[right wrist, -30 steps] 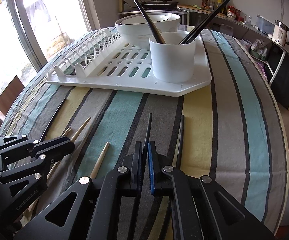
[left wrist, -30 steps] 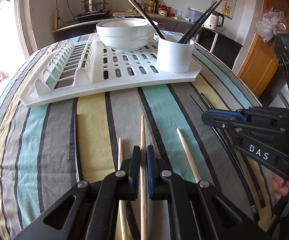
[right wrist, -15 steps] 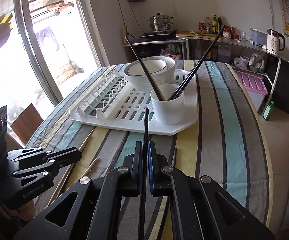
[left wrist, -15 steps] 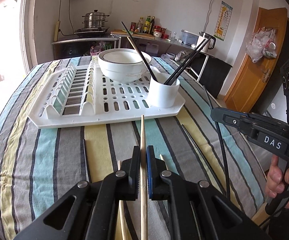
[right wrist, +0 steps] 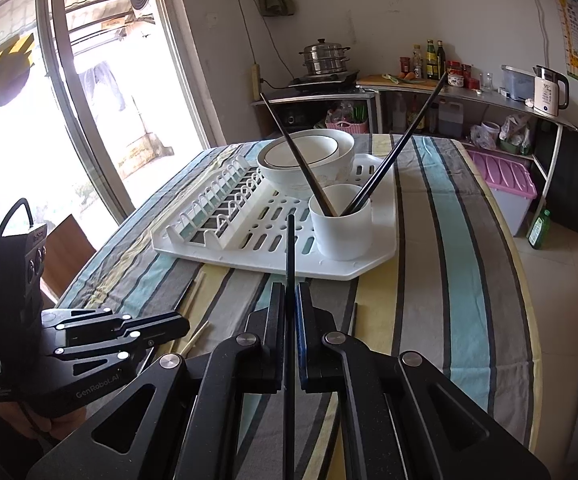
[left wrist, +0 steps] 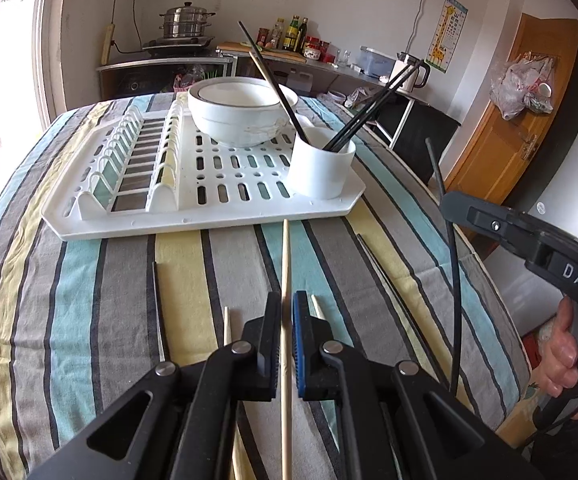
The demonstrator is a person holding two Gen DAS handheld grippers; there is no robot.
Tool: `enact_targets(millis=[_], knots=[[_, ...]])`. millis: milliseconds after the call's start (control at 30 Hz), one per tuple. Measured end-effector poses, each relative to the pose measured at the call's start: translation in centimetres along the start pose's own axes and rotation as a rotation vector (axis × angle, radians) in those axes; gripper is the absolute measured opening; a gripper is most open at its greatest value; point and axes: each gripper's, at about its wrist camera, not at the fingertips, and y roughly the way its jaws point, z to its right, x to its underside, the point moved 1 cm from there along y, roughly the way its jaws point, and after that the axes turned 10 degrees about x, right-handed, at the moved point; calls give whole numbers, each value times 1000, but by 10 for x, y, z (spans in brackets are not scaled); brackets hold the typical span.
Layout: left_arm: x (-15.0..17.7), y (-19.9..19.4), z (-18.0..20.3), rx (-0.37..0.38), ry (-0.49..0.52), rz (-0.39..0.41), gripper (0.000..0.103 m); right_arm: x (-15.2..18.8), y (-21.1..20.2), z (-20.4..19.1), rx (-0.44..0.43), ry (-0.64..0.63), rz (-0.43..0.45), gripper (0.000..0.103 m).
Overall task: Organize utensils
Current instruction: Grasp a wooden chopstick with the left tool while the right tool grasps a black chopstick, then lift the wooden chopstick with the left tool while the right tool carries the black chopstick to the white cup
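Note:
My left gripper (left wrist: 287,312) is shut on a wooden chopstick (left wrist: 286,256) and holds it above the striped tablecloth, pointing at the white drying rack (left wrist: 193,216). My right gripper (right wrist: 290,300) is shut on a black chopstick (right wrist: 290,240), also raised, pointing toward the white utensil cup (right wrist: 341,232). The cup (left wrist: 321,168) stands on the rack's near right corner and holds several black chopsticks and one wooden one. Loose chopsticks lie on the cloth: two wooden ones (left wrist: 227,324) and black ones (left wrist: 373,256). The right gripper also shows in the left wrist view (left wrist: 447,200).
White bowls (left wrist: 241,116) sit stacked at the back of the rack. The plate slots (left wrist: 137,160) are on the rack's left. The table edge (left wrist: 489,280) drops off at the right. The left gripper shows at lower left in the right wrist view (right wrist: 177,326).
Both grippers have lifted their chopsticks off the cloth and risen. The rack and cup now look farther away and lower in both views.

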Motion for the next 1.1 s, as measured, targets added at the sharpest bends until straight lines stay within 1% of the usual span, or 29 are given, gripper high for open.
enact_targets(millis=[67,233,333,367,400,433,500,633,767,833,900,933,967,1033,1100], knots=[[3,12,-2,-19,-11,-44,6,0,1,0,-3,0,-1,5],[8,35,-6,-56,-6,-123,6,1,1,0,-1,1,-2,5],[7,41,-10,-82,-13,-147,7,1,1,1,0,1,-2,5],[7,43,-11,-102,-7,-154,7,1,1,1,-1,1,-3,5],[6,45,-12,-120,2,-161,8,1,1,1,0,2,-2,5],[5,46,-12,-122,10,-164,9,1,1,1,0,2,-2,5],[4,49,-11,-108,14,-189,13,1,1,2,0,2,-2,5],[2,54,-7,-113,41,-222,22,1,1,2,0,2,-2,5],[-1,59,0,-144,86,-241,24,1,0,2,-1,2,0,5],[-2,61,3,-148,112,-246,24,1,-1,3,-3,4,1,5],[-5,62,2,-146,111,-248,18,0,-1,4,-4,5,3,5],[-6,63,2,-151,111,-249,9,0,-2,4,-5,5,5,5],[-7,63,1,-151,108,-251,6,0,-3,4,-6,7,6,5],[-9,62,0,-145,98,-243,6,-1,-5,5,-7,8,10,5],[-13,54,-1,-133,89,-212,6,-1,-7,6,-7,8,16,5]])
